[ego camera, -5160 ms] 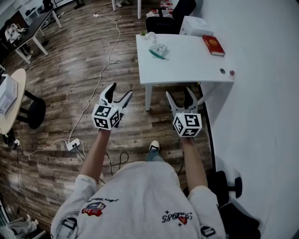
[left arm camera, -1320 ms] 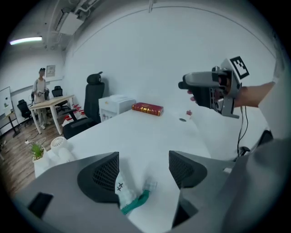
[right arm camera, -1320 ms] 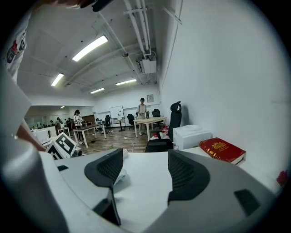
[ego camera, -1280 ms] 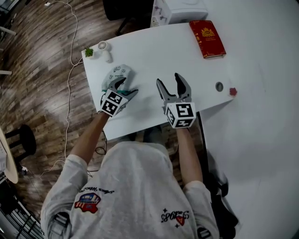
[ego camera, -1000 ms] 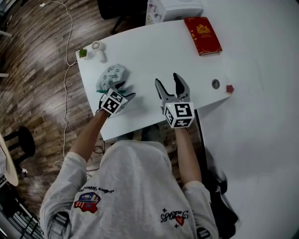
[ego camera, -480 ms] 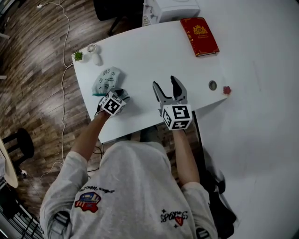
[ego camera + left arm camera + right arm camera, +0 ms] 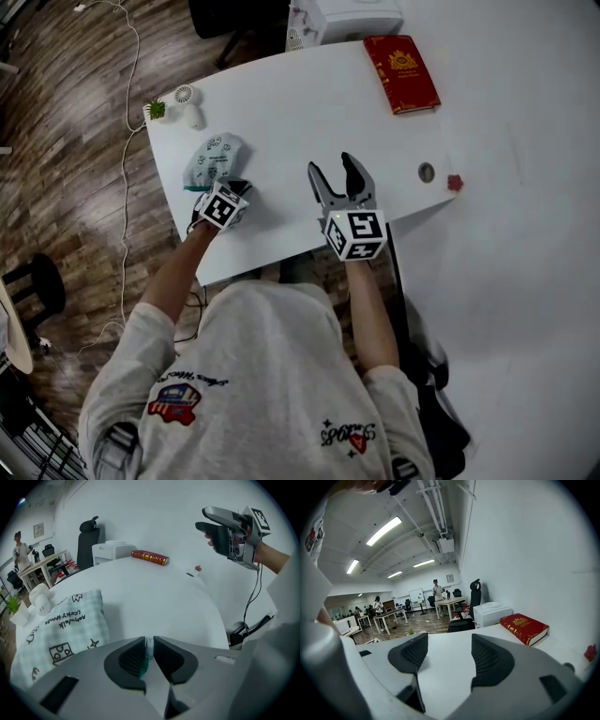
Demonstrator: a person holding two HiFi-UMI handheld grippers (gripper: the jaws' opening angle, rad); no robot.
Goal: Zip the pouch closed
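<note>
Spanning the middle of the head view, a white table point(image 7: 309, 103) carries everything in play, with a white box point(image 7: 342, 17) at its far edge. The pouch point(image 7: 214, 159), pale green check with small printed drawings, lies near the table's left end, its teal-trimmed near end pointing toward the person. The left gripper point(image 7: 240, 187) points steeply down at that near end, and its jaws have just been closing: in the left gripper view they stand almost together point(image 7: 149, 641) and pinch a thin pale and teal strip of the pouch point(image 7: 65, 625), though whether that strip is the zip pull cannot be told. The right gripper point(image 7: 332, 167) hangs over bare tabletop to the right of the pouch and well apart from it; its own view shows the jaws spread wide point(image 7: 447, 651) with nothing between them but the table surface, and it touches nothing. A red book point(image 7: 405, 73) with a gold emblem lies toward the far right corner. A small white fan point(image 7: 183, 94) and a tiny green plant point(image 7: 157, 110) stand at the far left corner, beyond the pouch. A small red object point(image 7: 456, 182) sits at the table's right edge.
</note>
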